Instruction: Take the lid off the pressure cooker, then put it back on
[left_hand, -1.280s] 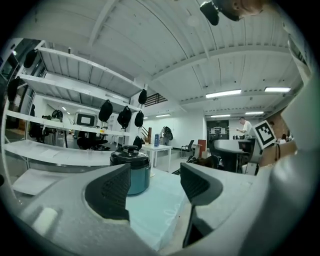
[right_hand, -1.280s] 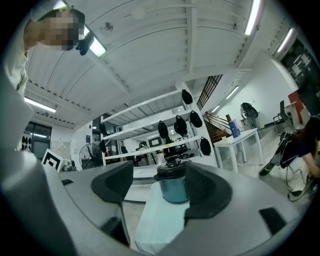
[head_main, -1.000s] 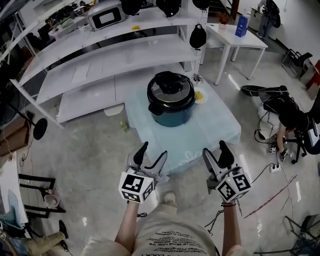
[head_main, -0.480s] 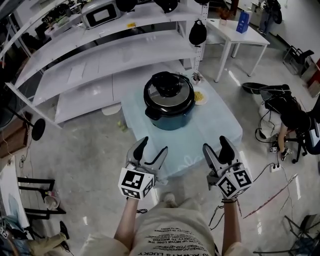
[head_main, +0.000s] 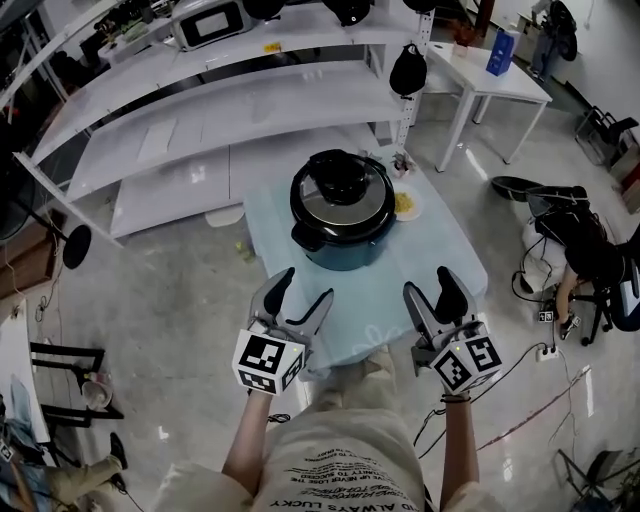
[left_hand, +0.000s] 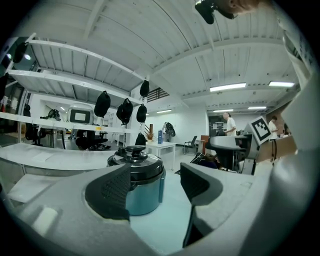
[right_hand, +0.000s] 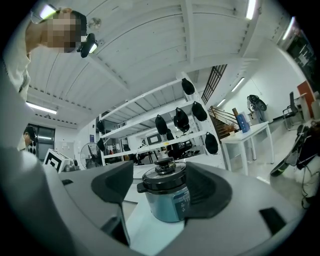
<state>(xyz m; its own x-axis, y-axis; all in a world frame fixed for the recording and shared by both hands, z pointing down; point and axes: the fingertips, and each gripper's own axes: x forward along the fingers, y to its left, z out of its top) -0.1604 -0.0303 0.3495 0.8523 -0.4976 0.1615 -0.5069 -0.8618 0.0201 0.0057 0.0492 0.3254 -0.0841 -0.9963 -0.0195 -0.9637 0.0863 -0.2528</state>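
Concrete floor (head_main: 170, 300), grey and glossy, spreads through a workshop room with long white shelves (head_main: 200, 120) along the far side, a microwave (head_main: 210, 22) on the top shelf and dark rounded objects hanging from the uprights. A white table (head_main: 490, 75) stands at the right rear, and a person (head_main: 580, 250) sits low among cables at the right edge. In the middle is a low counter (head_main: 440, 255) covered in pale blue cloth.

The pressure cooker (head_main: 343, 235), teal-bodied, stands upright toward the far part of the counter, with its dark lid (head_main: 342, 190) seated on top and the knob uppermost. A small plate (head_main: 405, 205) lies just beside it on the right.

The left gripper (head_main: 303, 293) and the right gripper (head_main: 432, 290) hang side by side over the counter's near edge, well apart from the cooker. Both pairs of jaws are spread wide and pinch nothing. Each gripper view frames the cooker in the gap between its jaws, farther off on the cloth and untouched.
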